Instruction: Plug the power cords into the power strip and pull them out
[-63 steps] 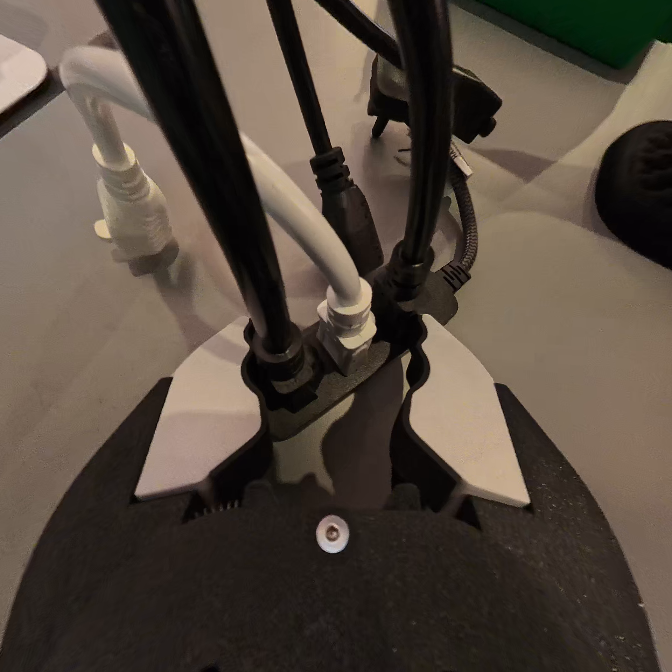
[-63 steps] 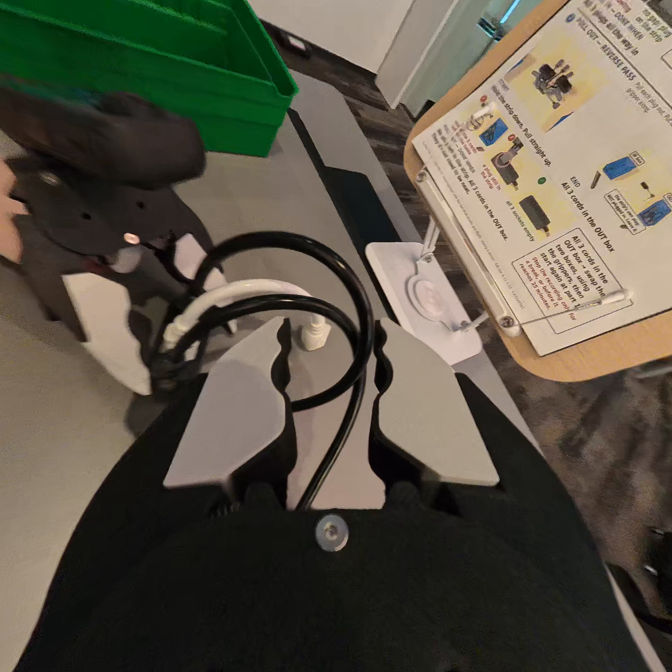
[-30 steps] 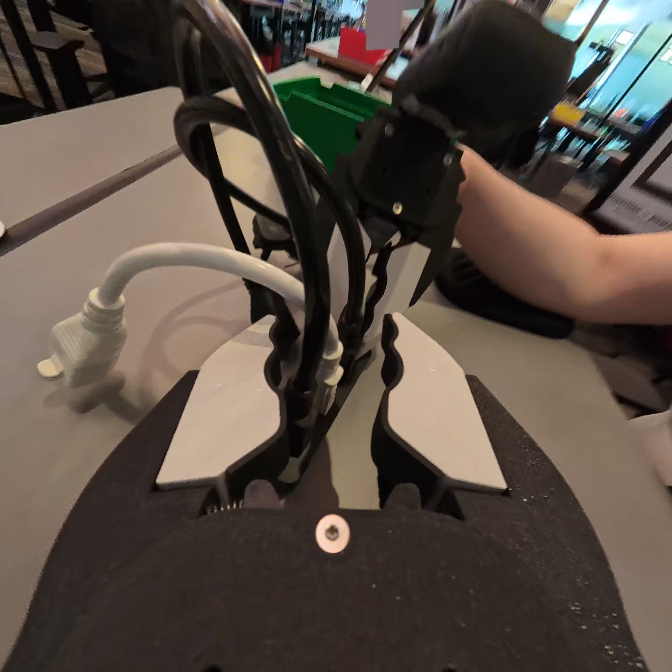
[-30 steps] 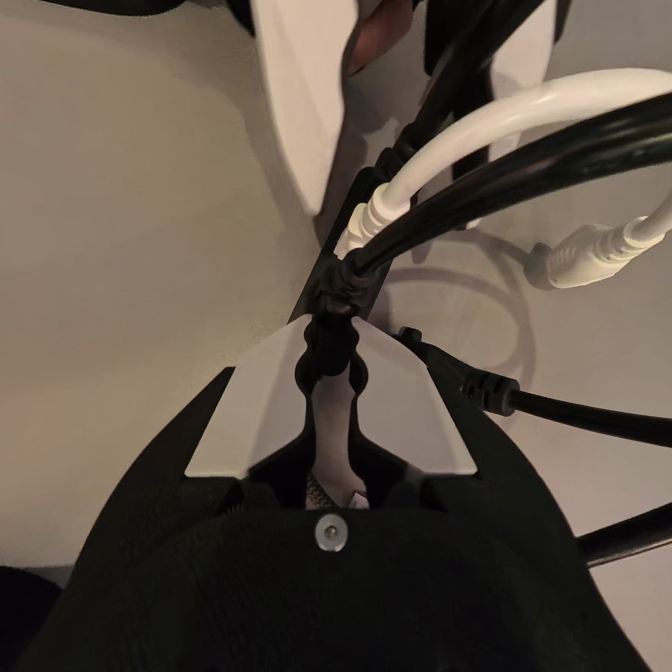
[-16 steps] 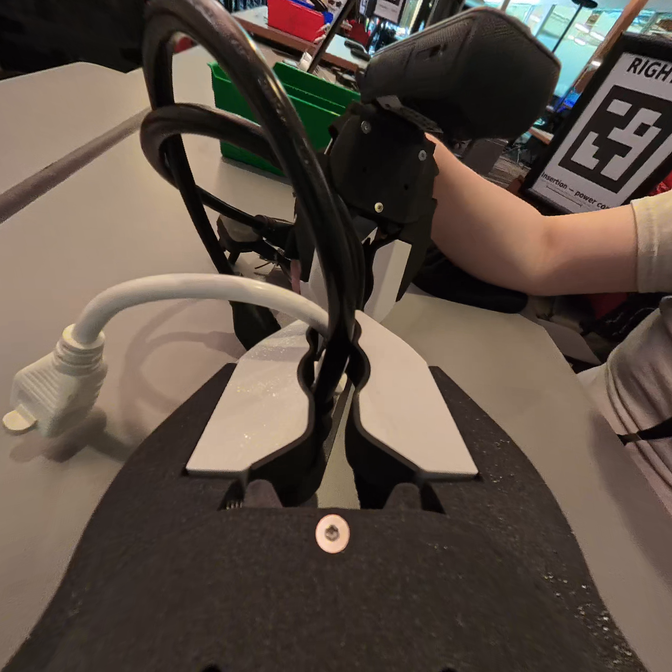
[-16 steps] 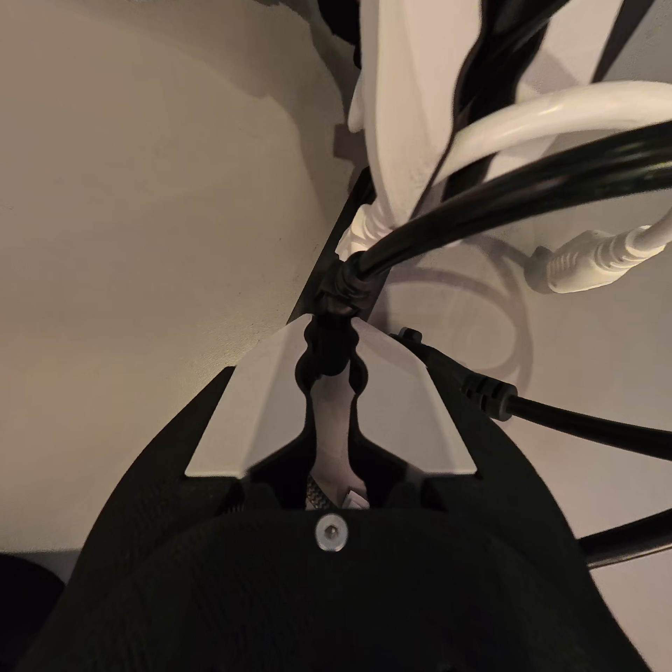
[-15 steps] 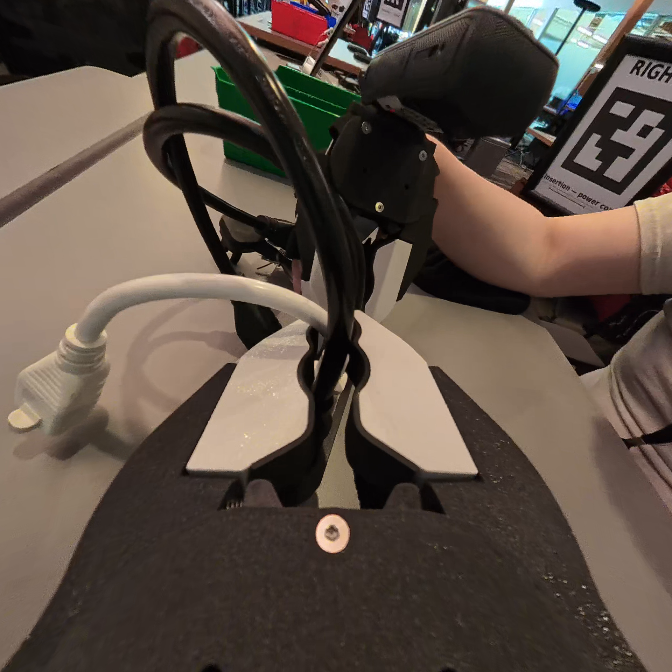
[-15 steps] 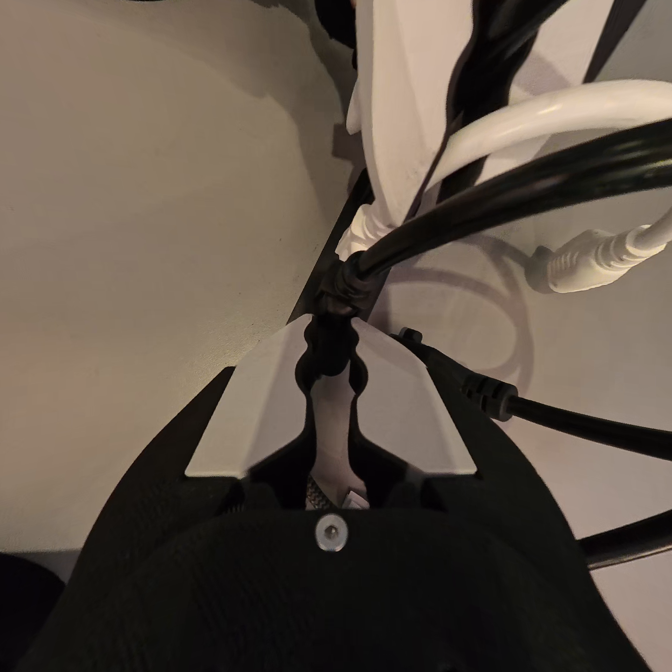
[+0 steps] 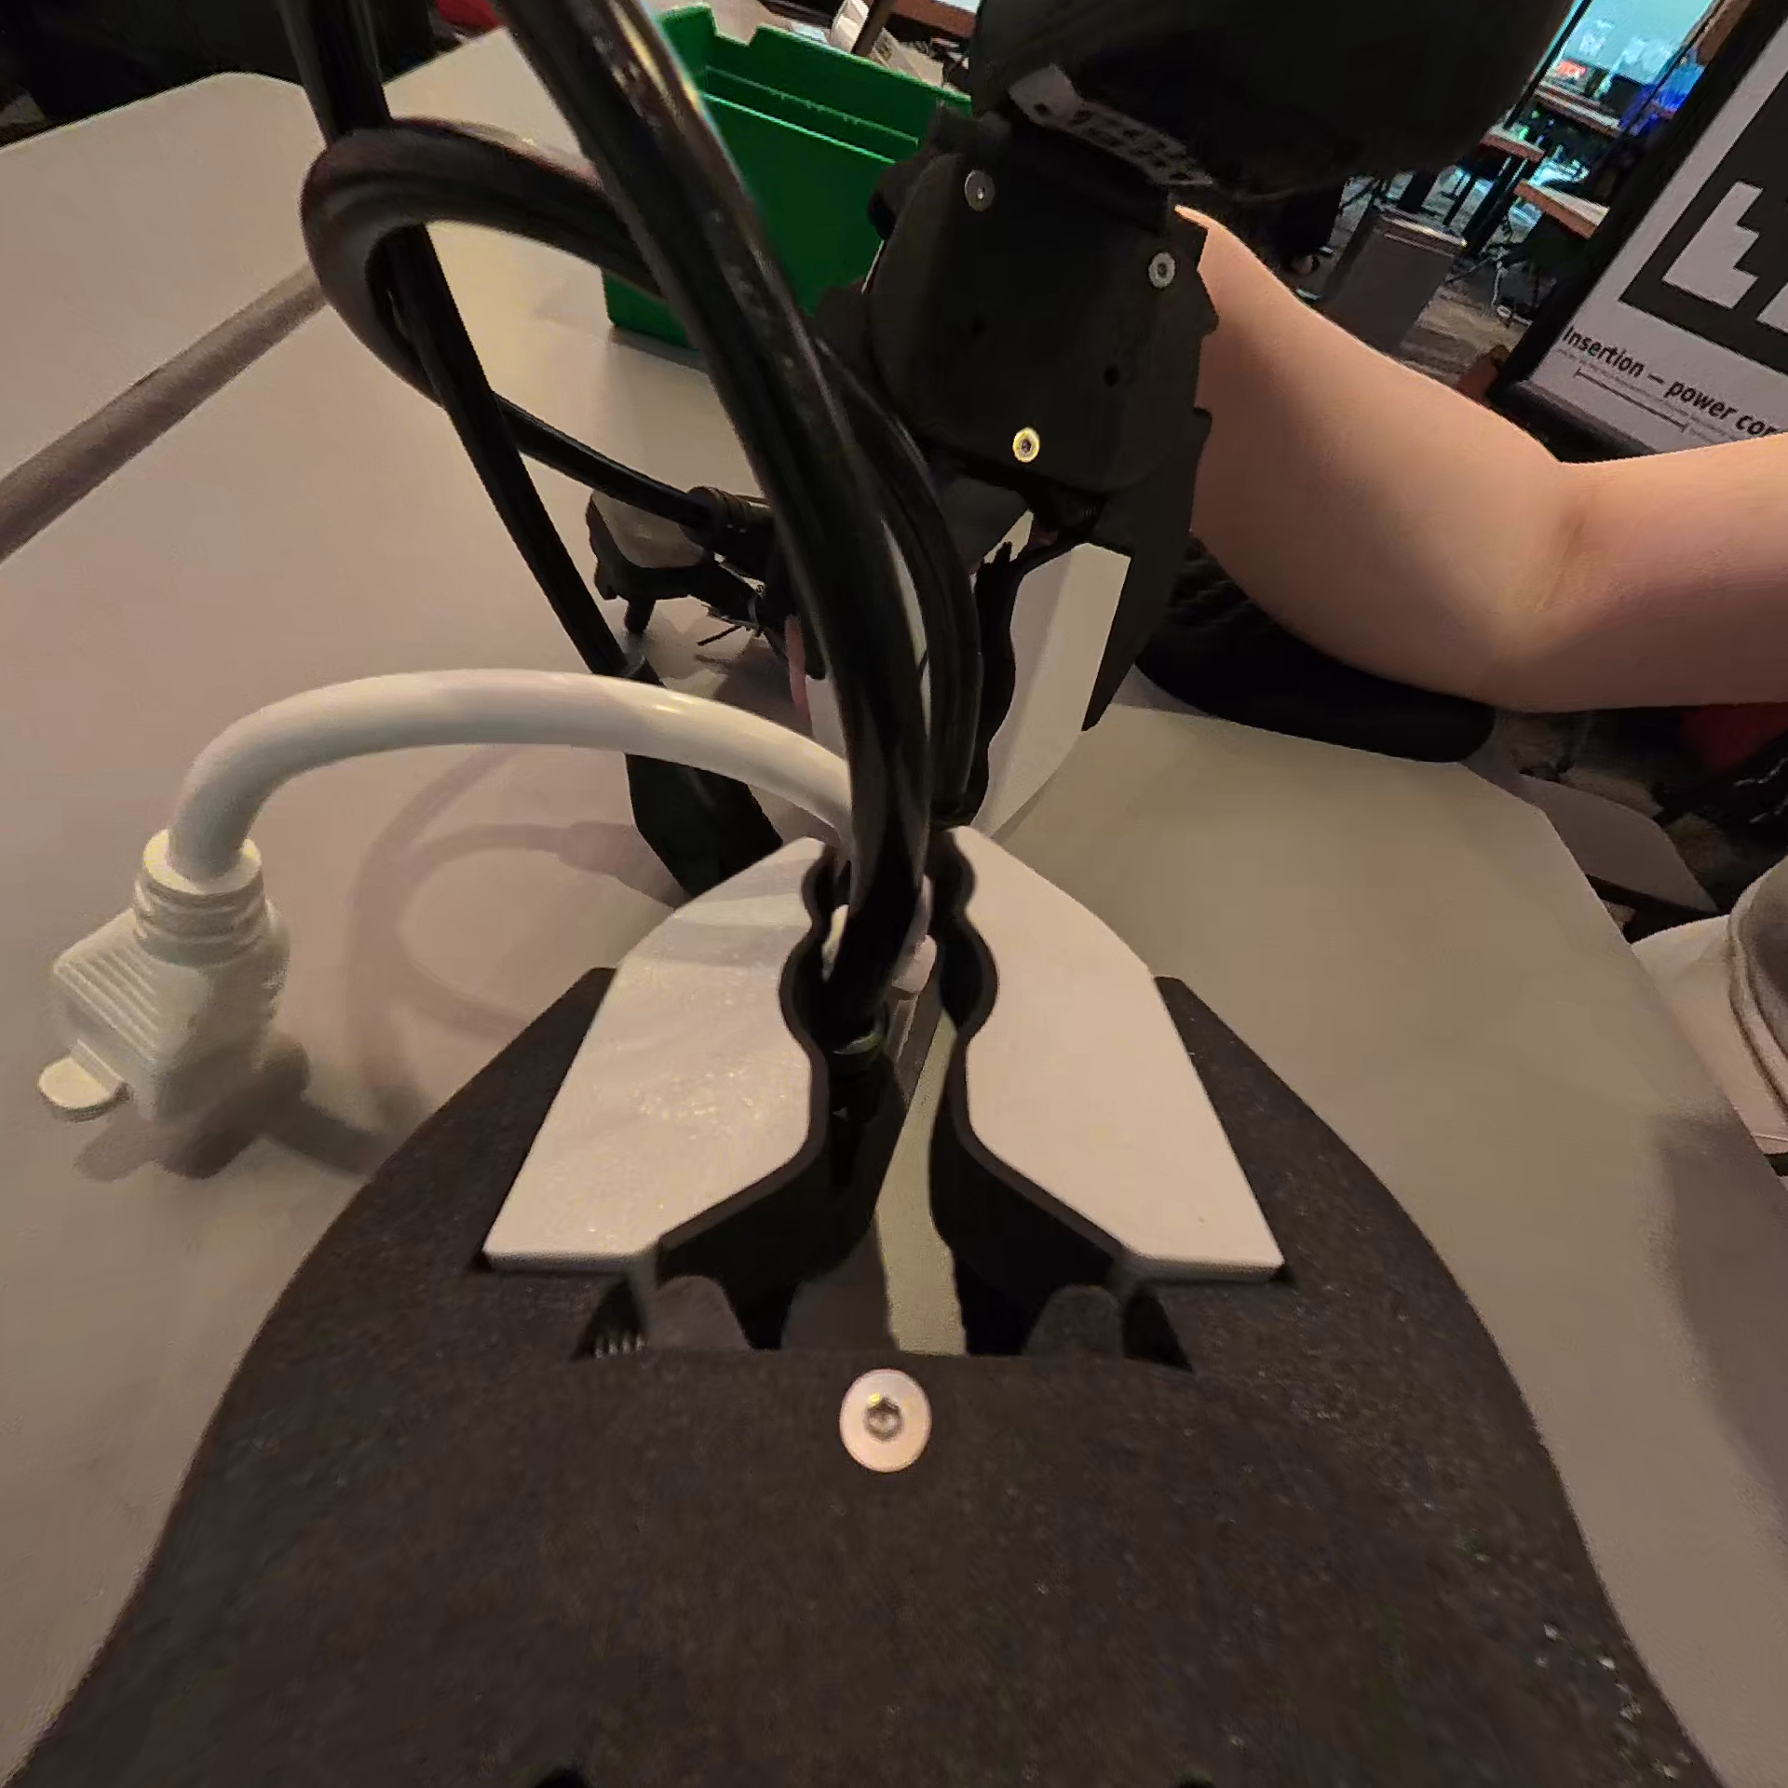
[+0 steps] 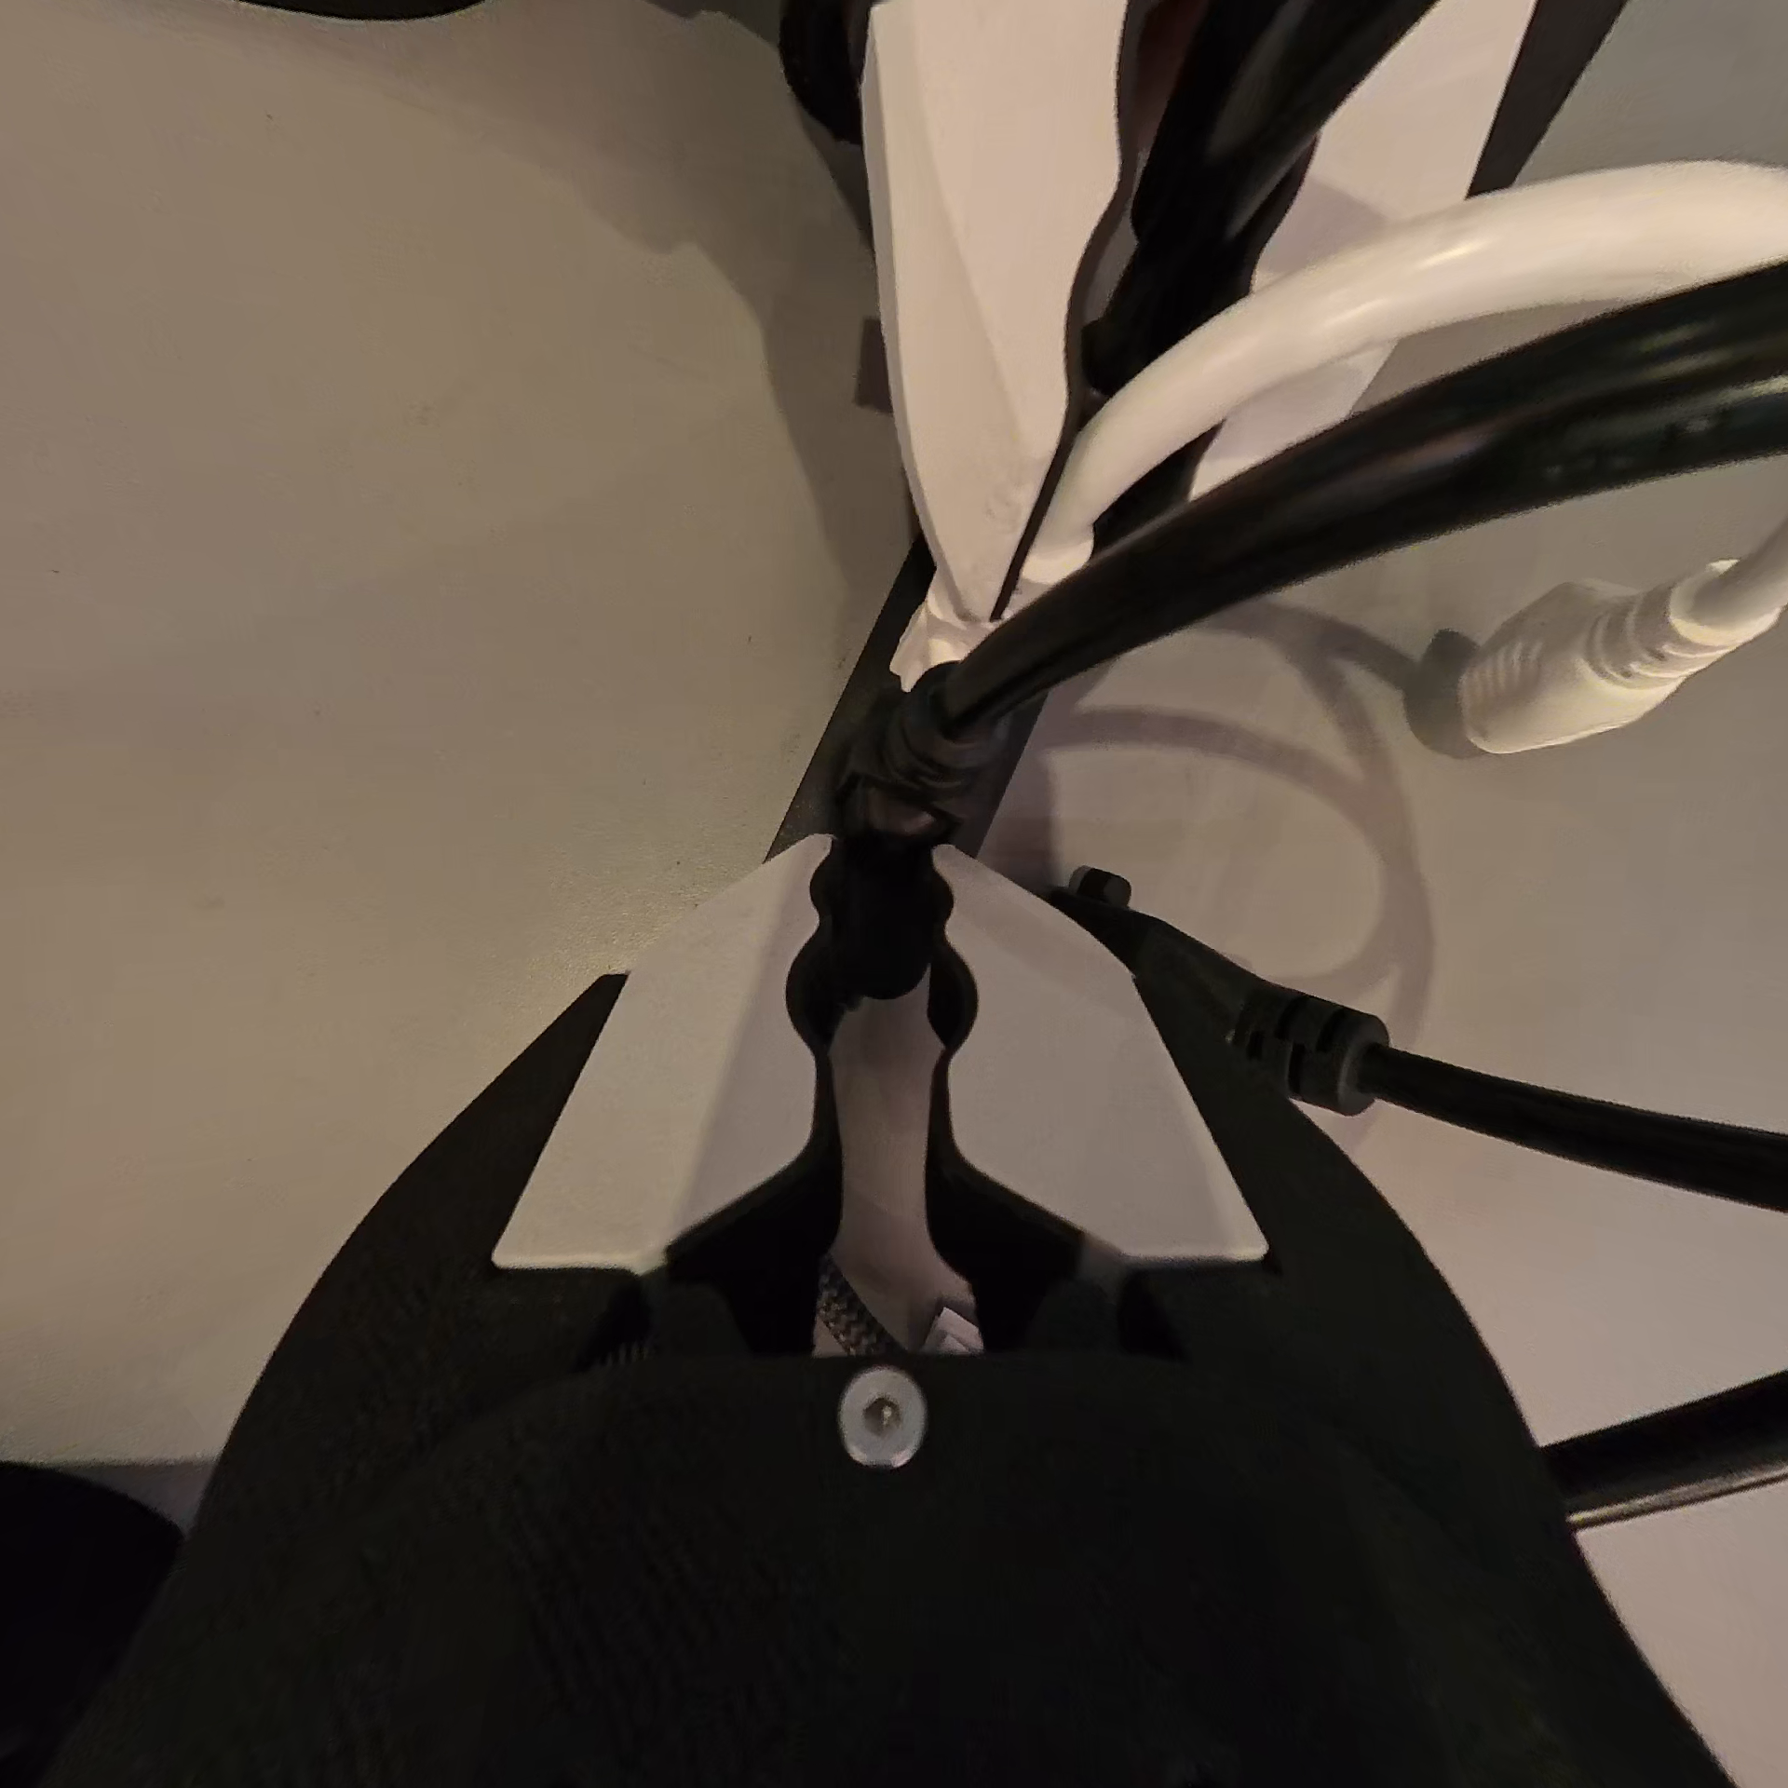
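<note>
Two white fingers of the left hand-held gripper [image 9: 885, 929] pinch a thick black power cord [image 9: 774, 387] in the left wrist view, just above the narrow black power strip [image 9: 914, 1040] lying on the grey table [image 9: 1306, 968]. A white cord [image 9: 484, 706] arches from the strip to its white plug [image 9: 164, 997], which rests near the table's left edge. Beyond, the right hand-held gripper [image 9: 977, 764] points down at the strip, with a green plastic bin [image 9: 784, 164] near the far edge.

In the right wrist view, the right hand-held gripper [image 10: 876, 871] is pressed onto a black plug [image 10: 871, 929] at the power strip [image 10: 842, 735]. The left hand-held gripper [image 10: 1006, 571] hangs close above, and the white plug [image 10: 1548, 677] lies to the right.
</note>
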Motion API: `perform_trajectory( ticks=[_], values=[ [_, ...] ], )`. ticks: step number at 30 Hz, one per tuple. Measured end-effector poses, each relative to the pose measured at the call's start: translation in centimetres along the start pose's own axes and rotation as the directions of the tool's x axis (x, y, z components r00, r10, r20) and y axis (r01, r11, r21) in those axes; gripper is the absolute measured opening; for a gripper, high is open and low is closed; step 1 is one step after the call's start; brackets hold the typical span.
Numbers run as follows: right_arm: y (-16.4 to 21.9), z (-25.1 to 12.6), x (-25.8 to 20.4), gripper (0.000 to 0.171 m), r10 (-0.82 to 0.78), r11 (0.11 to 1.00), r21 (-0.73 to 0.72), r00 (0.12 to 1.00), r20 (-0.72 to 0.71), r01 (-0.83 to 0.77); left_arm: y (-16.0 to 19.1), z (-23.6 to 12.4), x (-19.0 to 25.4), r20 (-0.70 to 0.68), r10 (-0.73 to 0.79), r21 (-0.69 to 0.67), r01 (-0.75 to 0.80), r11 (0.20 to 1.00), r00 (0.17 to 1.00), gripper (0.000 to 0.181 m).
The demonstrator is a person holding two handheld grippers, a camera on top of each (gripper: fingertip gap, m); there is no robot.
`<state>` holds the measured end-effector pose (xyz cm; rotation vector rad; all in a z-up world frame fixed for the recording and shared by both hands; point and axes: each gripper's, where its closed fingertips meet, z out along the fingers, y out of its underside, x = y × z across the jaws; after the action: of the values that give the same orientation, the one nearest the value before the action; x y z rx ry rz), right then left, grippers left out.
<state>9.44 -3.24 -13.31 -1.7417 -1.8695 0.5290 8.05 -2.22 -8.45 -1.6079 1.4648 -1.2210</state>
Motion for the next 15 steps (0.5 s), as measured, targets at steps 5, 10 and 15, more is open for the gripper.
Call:
perform_trajectory(
  ticks=[5, 10, 15],
  values=[
    [0.04, 0.0, -0.04, 0.014, 0.022, 1.0, 0.011, 1.0, 0.009, -0.023, 0.46, 0.8, 0.39, 0.004, 0.004, -0.032, -0.004, 0.999, 1.0, 0.033],
    [0.42, -0.26, -0.21, 0.008, 0.025, 1.0, -0.007, 0.999, 0.027, -0.025, 0.83, 0.7, 0.65, 0.029, 0.012, -0.108, -0.008, 0.994, 1.0, 0.043],
    [0.52, -0.35, -0.2, 0.006, 0.009, 1.0, -0.015, 1.0, 0.018, -0.008, 0.35, 0.22, 0.29, 0.088, 0.056, -0.082, -0.049, 0.995, 0.995, 0.044]
  ],
)
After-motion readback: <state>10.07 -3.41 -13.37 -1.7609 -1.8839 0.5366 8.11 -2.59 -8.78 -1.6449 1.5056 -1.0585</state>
